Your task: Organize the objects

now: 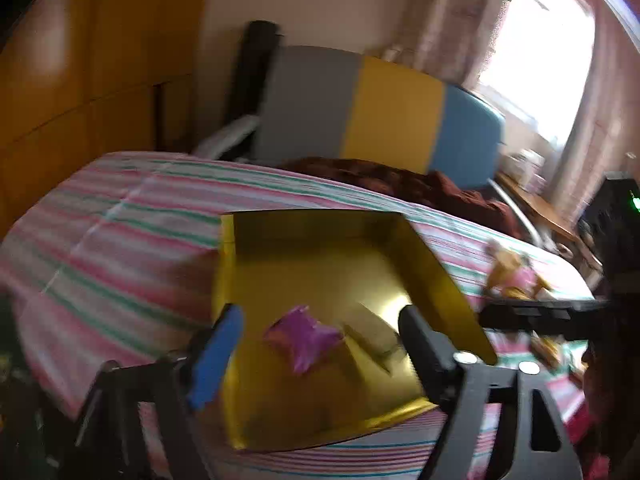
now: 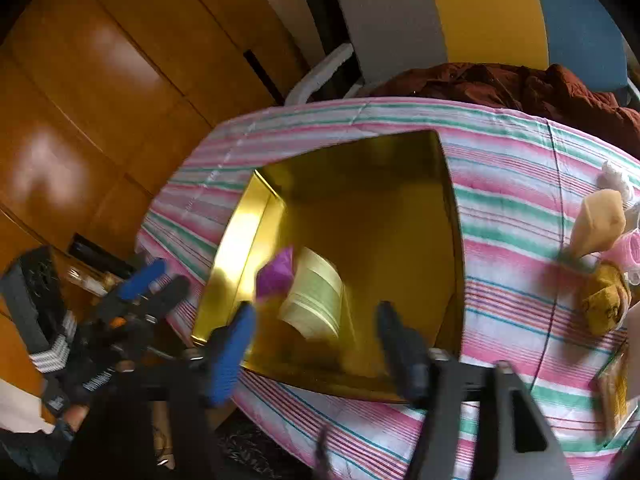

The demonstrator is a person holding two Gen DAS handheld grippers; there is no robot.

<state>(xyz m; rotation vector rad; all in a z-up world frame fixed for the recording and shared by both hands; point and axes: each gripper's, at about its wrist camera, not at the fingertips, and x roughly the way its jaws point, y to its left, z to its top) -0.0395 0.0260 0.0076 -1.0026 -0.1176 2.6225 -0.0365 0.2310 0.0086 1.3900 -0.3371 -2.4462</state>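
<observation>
An open gold box [image 1: 436, 276] [image 2: 452, 240] lies on the striped bed cover. Inside it are a purple packet [image 1: 304, 338] [image 2: 276, 272] and a pale green-white packet [image 1: 372, 334] [image 2: 316, 300], both blurred. My left gripper [image 1: 320, 346] hovers over the box's near edge, open, with nothing between its blue and black fingers. My right gripper [image 2: 316, 350] stands open above the box's near wall, and its pads touch neither packet. In the right wrist view the left gripper [image 2: 154, 284] sits off the box's left corner, held by a gloved hand [image 2: 92, 372].
A doll in a pink dress [image 1: 516, 276] [image 2: 600, 232] and a yellow-brown item [image 2: 604, 300] lie on the cover right of the box. A brown blanket [image 2: 520, 84] is bunched at the grey, yellow and blue headboard [image 1: 392, 112]. A wooden wardrobe [image 2: 100, 100] stands on the left.
</observation>
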